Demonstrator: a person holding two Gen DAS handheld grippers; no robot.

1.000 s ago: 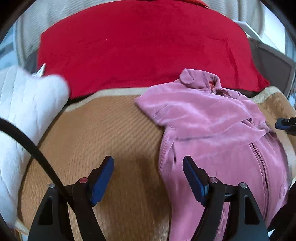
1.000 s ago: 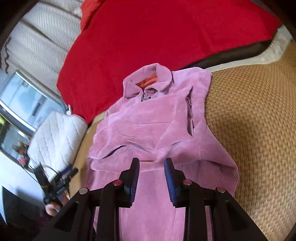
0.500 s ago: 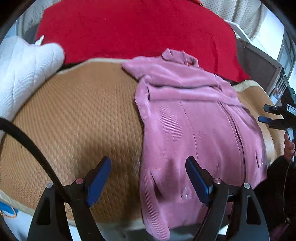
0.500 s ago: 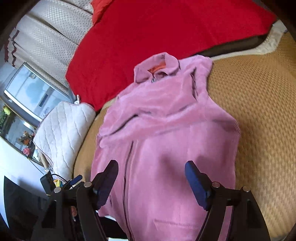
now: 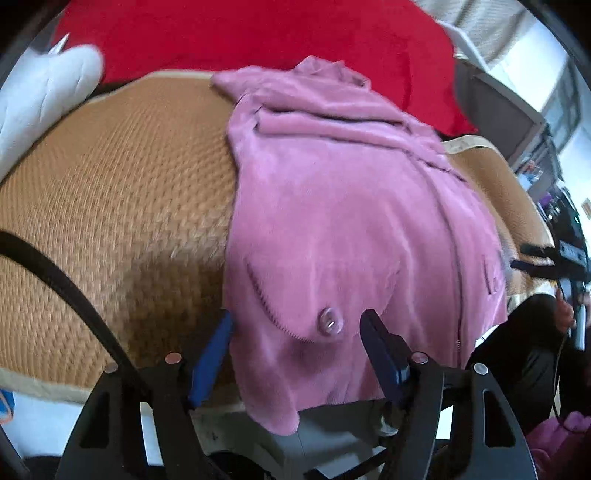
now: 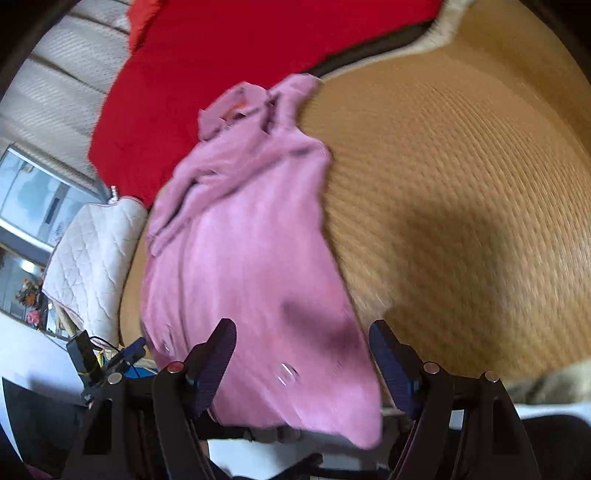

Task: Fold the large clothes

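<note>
Pink corduroy jacket (image 5: 343,206) lies spread lengthwise on the tan woven mat (image 5: 110,192), collar toward the top of both frames, hem hanging over the mat's near edge.

Left gripper (image 5: 295,350): jaws wide open, holding nothing. In the left wrist view the jacket's lower hem corner, with a clear button (image 5: 330,323) and a short zip seam, sits between the two blue pads; whether the pads touch cloth cannot be told.

Right gripper (image 6: 303,358): jaws wide open, empty. In the right wrist view the opposite hem corner droops between the pads, lower centre of the frame. This view is motion-blurred.

Surroundings: red blanket (image 5: 258,33) across the top of both frames, behind the collar. White quilted cushion (image 6: 92,254) at the left edge. In the left wrist view a black cable (image 5: 62,273) crosses the lower left, and the other gripper's blue tips show at the right edge, off the jacket's side.

Against the frame half a second ago: both views sit lower and closer to the hem, which now falls between each pair of pads. Both jaws are spread about as wide as then.
</note>
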